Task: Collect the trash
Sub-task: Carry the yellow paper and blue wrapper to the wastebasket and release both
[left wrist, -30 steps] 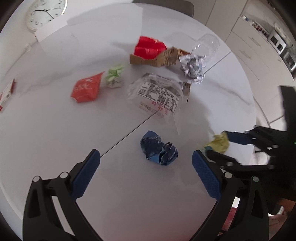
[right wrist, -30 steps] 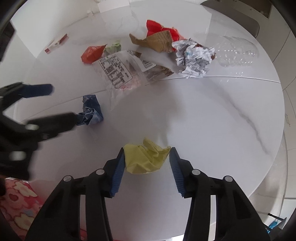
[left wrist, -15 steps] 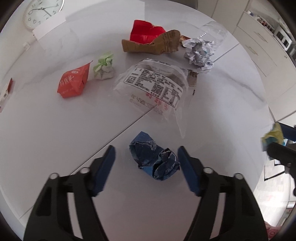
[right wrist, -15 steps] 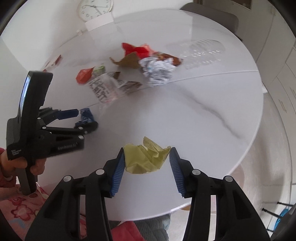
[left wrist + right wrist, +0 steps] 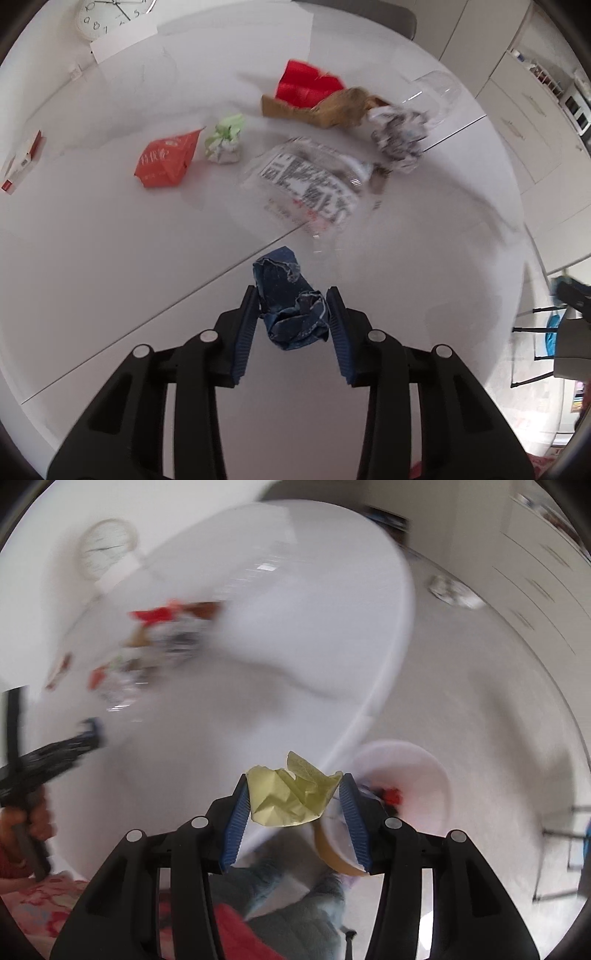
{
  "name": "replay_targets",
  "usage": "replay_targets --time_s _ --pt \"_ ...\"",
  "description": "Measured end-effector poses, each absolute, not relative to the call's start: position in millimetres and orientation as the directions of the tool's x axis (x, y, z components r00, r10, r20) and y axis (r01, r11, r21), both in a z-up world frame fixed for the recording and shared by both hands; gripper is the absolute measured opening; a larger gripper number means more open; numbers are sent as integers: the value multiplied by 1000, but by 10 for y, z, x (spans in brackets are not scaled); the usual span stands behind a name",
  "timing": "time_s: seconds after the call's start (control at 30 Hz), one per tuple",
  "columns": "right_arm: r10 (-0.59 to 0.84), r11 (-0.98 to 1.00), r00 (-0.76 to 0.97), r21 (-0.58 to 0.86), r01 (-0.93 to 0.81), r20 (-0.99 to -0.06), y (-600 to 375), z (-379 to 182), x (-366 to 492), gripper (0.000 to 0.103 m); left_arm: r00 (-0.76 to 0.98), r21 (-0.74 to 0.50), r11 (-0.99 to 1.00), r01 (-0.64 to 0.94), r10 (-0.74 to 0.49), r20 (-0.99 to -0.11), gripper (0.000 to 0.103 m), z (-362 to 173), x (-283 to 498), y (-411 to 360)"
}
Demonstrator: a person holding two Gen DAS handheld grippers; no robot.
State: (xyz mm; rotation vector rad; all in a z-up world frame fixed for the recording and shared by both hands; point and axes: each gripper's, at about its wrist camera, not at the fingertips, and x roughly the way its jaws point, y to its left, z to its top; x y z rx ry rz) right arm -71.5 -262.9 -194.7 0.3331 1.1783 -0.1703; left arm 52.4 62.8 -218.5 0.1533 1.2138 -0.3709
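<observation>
My left gripper [image 5: 291, 314] is shut on a crumpled blue paper wad [image 5: 290, 302] at the near part of the white round table [image 5: 110, 258]. My right gripper [image 5: 293, 794] is shut on a crumpled yellow paper [image 5: 288, 794] and holds it past the table's edge, above a white bin [image 5: 413, 775] on the floor that has some trash in it. The left gripper also shows in the right wrist view [image 5: 88, 738], blurred.
On the table lie an orange packet [image 5: 166, 160], a green-white wad [image 5: 225, 142], a clear printed bag [image 5: 310, 181], a red wrapper [image 5: 306, 85], brown paper [image 5: 332, 109], a grey crumpled paper [image 5: 399, 136], a clear plastic bottle [image 5: 436, 88] and a small box [image 5: 22, 162].
My left gripper has closed onto the blue wad. My right gripper has swung the yellow paper off the table to above the white bin.
</observation>
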Motion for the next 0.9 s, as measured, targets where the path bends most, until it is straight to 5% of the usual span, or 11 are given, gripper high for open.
replay_targets --time_s 0.2,0.33,0.9 --pt "66 899 222 154 410 -973 -3089 -2528 -914 54 309 -108 901 421 -254 -917 37 -1867 281 368" --pt "63 864 166 137 485 -984 -3269 -2745 -1041 89 309 -118 869 481 -294 -905 37 -1659 174 69" --pt "-25 757 249 144 637 -968 -4001 -2309 -1734 96 105 -190 607 772 -417 -903 37 -1445 -548 -1571"
